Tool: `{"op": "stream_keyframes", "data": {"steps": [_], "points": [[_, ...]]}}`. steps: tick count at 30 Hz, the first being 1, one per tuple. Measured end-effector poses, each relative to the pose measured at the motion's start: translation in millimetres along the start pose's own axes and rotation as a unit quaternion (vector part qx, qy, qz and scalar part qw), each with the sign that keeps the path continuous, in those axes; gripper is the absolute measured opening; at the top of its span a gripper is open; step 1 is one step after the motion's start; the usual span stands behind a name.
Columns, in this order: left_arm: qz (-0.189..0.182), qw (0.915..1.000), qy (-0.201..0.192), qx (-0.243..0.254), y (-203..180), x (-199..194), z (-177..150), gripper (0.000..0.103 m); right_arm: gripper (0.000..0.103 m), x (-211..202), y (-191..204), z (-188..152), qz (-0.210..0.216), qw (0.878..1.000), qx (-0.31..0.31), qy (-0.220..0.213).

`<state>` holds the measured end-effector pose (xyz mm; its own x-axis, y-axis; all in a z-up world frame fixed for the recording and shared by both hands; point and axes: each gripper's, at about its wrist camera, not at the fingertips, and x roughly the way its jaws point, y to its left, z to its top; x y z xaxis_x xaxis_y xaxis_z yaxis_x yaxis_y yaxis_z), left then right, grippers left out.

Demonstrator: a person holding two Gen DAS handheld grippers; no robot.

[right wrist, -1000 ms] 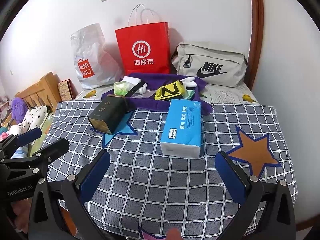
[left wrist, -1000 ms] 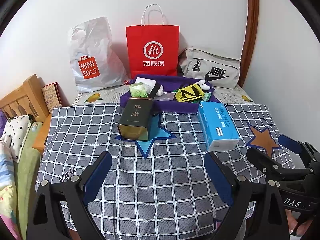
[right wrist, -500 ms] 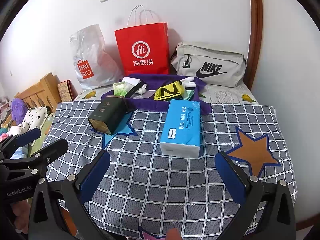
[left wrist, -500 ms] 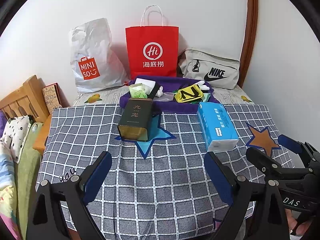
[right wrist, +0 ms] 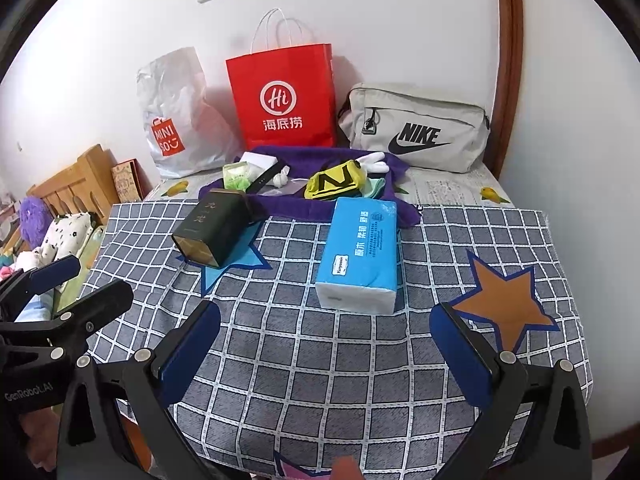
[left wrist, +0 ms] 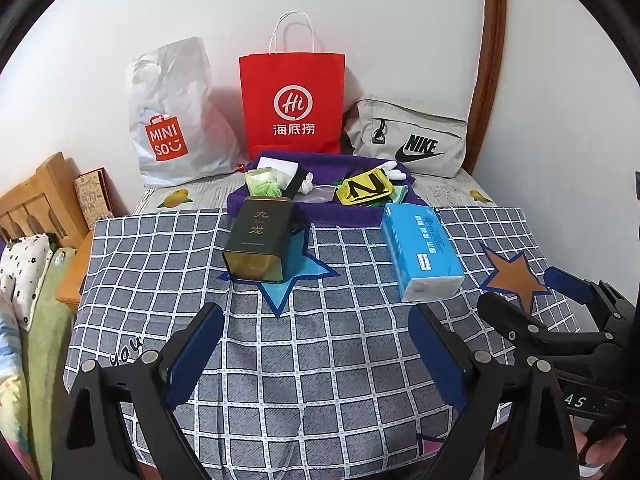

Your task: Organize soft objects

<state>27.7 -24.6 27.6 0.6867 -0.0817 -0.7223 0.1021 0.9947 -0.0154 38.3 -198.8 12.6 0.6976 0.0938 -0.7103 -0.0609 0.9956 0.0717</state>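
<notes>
Judging from both cameras, I see the tissue pack (right wrist: 362, 256) pointing lengthwise away, nearer my right gripper (right wrist: 326, 344), both grippers' fingers wide and empty.

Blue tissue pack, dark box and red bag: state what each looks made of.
Blue tissue pack: thin glossy plastic film, wrinkled at its white end, soft inside by the look. Dark box: probably metal tin, with crisp edges and a gold-toned rim, though card is possible. Red bag: matte paper, with sharp creases and white cord handles.
</notes>
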Motion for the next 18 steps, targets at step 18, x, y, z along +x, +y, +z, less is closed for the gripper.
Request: {"op": "stream_keyframes", "data": {"steps": [18], "points": [[0.03, 0.9995, 0.004, -0.005, 15, 15, 0, 0.094, 0.103, 17, -2, -5, 0.018, 1.0, -0.01, 0.009]]}}
